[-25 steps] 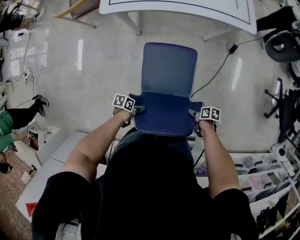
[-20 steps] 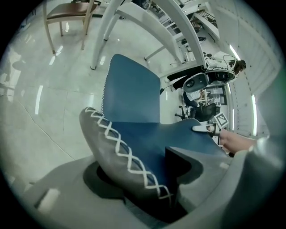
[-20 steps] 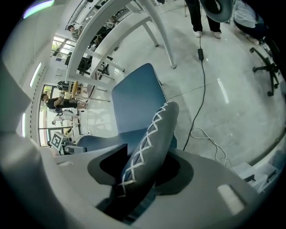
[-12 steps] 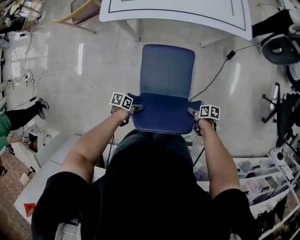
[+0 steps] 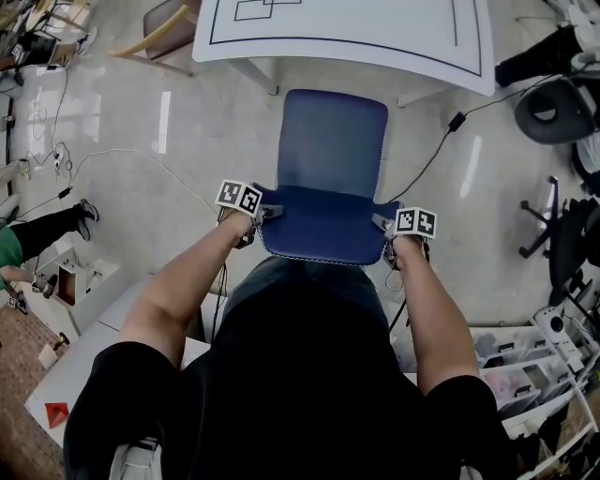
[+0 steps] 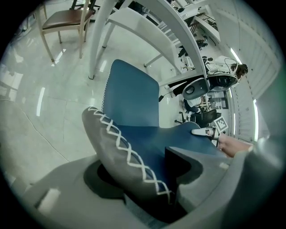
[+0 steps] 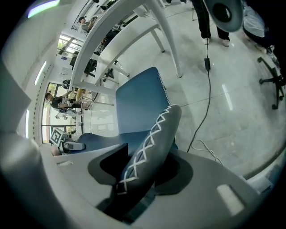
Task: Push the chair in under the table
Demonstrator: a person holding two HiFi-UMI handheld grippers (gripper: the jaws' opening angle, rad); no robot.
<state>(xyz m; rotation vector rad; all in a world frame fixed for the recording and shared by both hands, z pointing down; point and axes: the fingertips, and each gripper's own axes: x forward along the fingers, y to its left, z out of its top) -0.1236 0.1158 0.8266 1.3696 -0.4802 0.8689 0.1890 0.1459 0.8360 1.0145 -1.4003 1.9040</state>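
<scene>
- The left tool (image 5: pixel 267 214) and the right tool (image 5: pixel 382 223) are each pinching a stitched side edge of the blue padded chair (image 5: pixel 330 178) at mid-frame.
- It is probably handling as soft padding over a stiff frame, so these backrest sides are suiting a push.
- Its seat and long axis are pointing up-frame toward the white flat-topped bench (image 5: pixel 347 28).

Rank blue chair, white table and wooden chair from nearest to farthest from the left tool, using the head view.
1. blue chair: directly at the left tool, which grips its stitched edge.
2. white table: ahead, past the chair's seat.
3. wooden chair: far upper left, beyond the table's corner.
</scene>
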